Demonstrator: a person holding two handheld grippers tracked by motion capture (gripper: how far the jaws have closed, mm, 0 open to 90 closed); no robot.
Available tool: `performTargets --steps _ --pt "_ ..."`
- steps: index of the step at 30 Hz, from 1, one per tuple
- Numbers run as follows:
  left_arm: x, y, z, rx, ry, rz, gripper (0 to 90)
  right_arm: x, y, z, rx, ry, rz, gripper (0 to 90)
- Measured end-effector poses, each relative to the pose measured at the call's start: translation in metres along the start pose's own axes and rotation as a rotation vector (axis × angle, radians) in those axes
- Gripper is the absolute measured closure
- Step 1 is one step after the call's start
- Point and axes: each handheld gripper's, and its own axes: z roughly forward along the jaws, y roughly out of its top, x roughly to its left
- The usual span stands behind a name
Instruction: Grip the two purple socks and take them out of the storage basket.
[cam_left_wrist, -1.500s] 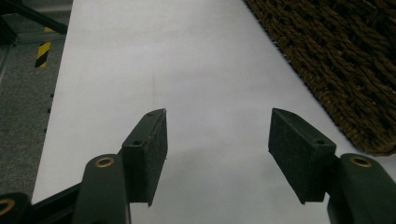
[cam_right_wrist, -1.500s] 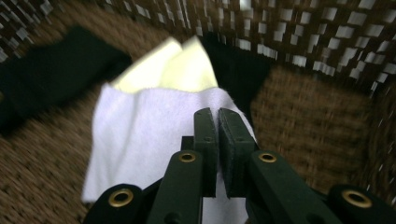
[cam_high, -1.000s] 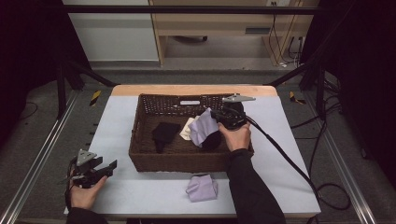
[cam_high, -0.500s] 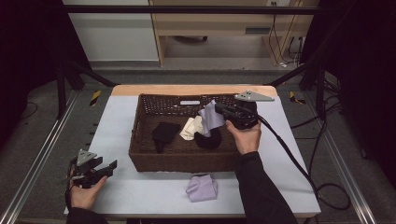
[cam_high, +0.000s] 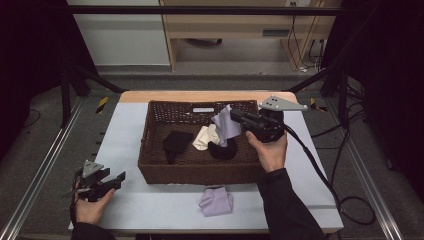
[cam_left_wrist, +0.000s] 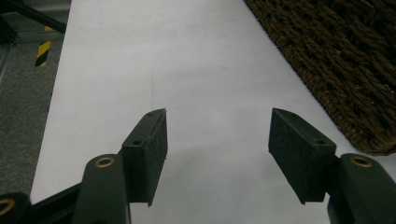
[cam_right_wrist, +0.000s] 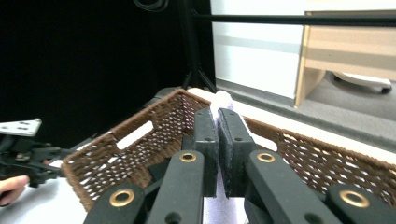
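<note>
Right gripper (cam_high: 234, 116) pinching limp lavender cloth (cam_high: 225, 127) above wicker basket (cam_high: 195, 171), left gripper (cam_left_wrist: 217, 140) spread

Readable text: we find none in any view.
Basket (cam_high: 195, 172): we see a pale tag on its far wall, but it is too small and blurred for us to read.
Floor markers (cam_high: 102, 104): we see yellow and black hazard stripes beside the table, a sign without words.
Gripper pads (cam_left_wrist: 150, 151): we make out no brand or number on them.
</note>
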Motion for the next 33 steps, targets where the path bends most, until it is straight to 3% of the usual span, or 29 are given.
performTargets --steps 9,22,33 --pt "0.0 0.0 0.0 0.001 0.001 0.0 37.3 0.021 0.006 -0.012 -0.017 0.084 -0.018 87.0" --pt "-0.001 0.0 0.0 0.001 0.003 0.002 37.5 0.049 0.005 -0.03 0.001 0.189 -0.06 87.1" --pt "-0.001 0.0 -0.001 -0.001 0.003 0.003 38.3 0.073 -0.001 -0.032 0.029 0.278 -0.081 87.1"
